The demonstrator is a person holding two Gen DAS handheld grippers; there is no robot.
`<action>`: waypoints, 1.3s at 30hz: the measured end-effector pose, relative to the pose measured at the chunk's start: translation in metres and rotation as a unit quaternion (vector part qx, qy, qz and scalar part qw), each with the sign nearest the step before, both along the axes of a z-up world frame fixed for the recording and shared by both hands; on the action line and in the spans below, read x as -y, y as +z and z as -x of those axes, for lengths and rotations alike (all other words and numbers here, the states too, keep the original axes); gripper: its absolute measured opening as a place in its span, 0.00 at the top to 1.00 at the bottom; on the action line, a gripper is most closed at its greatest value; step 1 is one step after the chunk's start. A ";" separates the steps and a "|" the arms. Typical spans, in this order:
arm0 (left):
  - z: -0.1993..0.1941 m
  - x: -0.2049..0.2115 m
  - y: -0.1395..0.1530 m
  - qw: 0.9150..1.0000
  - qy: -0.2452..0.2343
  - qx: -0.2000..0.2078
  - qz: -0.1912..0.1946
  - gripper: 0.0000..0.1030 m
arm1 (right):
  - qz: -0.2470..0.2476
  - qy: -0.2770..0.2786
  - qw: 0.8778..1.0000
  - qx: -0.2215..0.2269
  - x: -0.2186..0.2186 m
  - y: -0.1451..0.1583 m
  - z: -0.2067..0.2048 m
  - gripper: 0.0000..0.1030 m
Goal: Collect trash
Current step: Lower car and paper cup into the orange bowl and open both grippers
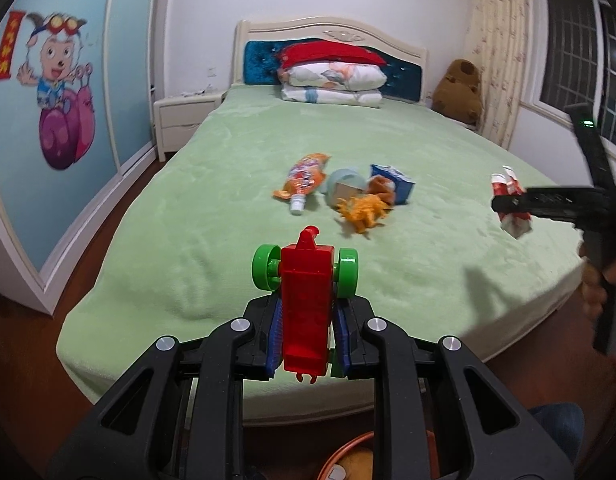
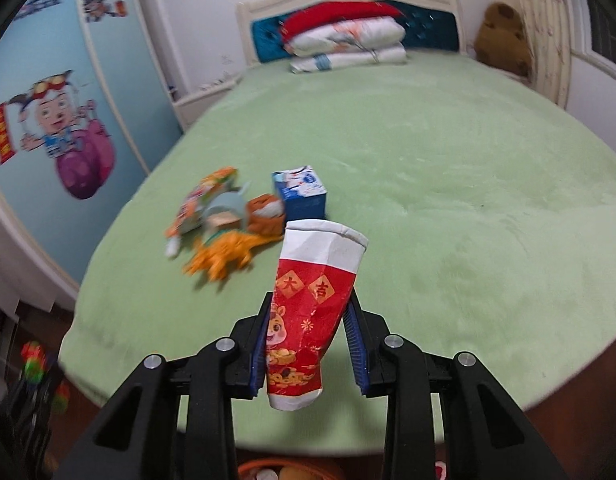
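My left gripper [image 1: 307,320] is shut on a red toy truck with green wheels [image 1: 306,292], held above the near edge of the green bed [image 1: 188,216]. My right gripper [image 2: 310,344] is shut on a crushed red and white paper cup [image 2: 312,312]; it also shows in the left wrist view [image 1: 510,204] at the right. On the bed lie an orange snack pouch [image 1: 304,178], a pale blue round lid or cup [image 1: 344,184], a blue and white carton [image 1: 394,180], a small brown item [image 2: 264,214] and an orange toy dinosaur [image 1: 362,210].
An orange basket [image 1: 348,456] sits on the floor below the grippers, also seen in the right wrist view [image 2: 284,470]. Pillows [image 1: 332,80] and a brown plush bear [image 1: 458,92] are at the headboard. A nightstand [image 1: 184,120] and wardrobe [image 1: 56,120] stand left.
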State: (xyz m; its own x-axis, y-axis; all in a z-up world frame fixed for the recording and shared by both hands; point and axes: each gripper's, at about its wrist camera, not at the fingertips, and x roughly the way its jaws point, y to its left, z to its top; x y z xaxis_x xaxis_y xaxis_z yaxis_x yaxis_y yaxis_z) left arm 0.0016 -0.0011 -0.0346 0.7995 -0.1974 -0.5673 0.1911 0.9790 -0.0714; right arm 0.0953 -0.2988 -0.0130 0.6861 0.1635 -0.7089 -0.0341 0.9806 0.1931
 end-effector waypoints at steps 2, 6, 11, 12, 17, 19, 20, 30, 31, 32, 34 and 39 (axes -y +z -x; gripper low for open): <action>0.006 0.008 0.001 1.000 -0.010 0.002 -0.007 0.80 | -0.003 0.010 1.000 0.007 0.000 0.001 0.018 0.68; 0.017 0.023 -0.003 0.999 -0.037 -0.008 -0.022 0.80 | 0.007 0.035 0.999 0.012 -0.006 -0.010 0.070 0.68; 0.028 0.040 -0.023 0.996 -0.075 -0.043 -0.038 0.80 | 0.012 0.064 0.998 -0.006 -0.019 -0.039 0.120 0.68; 0.030 0.043 -0.028 0.994 -0.084 -0.052 -0.039 0.80 | 0.011 0.069 0.997 -0.015 -0.023 -0.048 0.129 0.68; 0.041 0.057 -0.063 0.986 -0.118 -0.099 -0.058 0.80 | 0.011 0.086 0.994 -0.063 -0.033 -0.090 0.163 0.68; 0.044 0.061 -0.081 0.982 -0.128 -0.122 -0.067 0.80 | 0.009 0.092 0.992 -0.080 -0.036 -0.106 0.170 0.68; 0.046 0.062 -0.091 0.979 -0.134 -0.135 -0.070 0.80 | 0.008 0.095 0.992 -0.089 -0.037 -0.114 0.173 0.68; 0.050 0.071 -0.189 0.947 -0.151 -0.273 -0.077 0.80 | -0.015 0.093 0.976 -0.199 -0.048 -0.206 0.169 0.68; 0.049 0.072 -0.199 0.943 -0.150 -0.288 -0.075 0.80 | -0.017 0.091 0.973 -0.209 -0.049 -0.215 0.169 0.68; 0.047 0.072 -0.207 0.939 -0.149 -0.302 -0.072 0.80 | -0.020 0.089 0.971 -0.219 -0.049 -0.223 0.168 0.68; 0.045 0.073 -0.226 0.929 -0.147 -0.334 -0.065 0.80 | -0.035 0.086 0.963 -0.253 -0.050 -0.244 0.164 0.68; 0.043 0.076 -0.267 0.907 -0.140 -0.392 -0.065 0.80 | -0.042 0.086 0.950 -0.298 -0.055 -0.272 0.160 0.67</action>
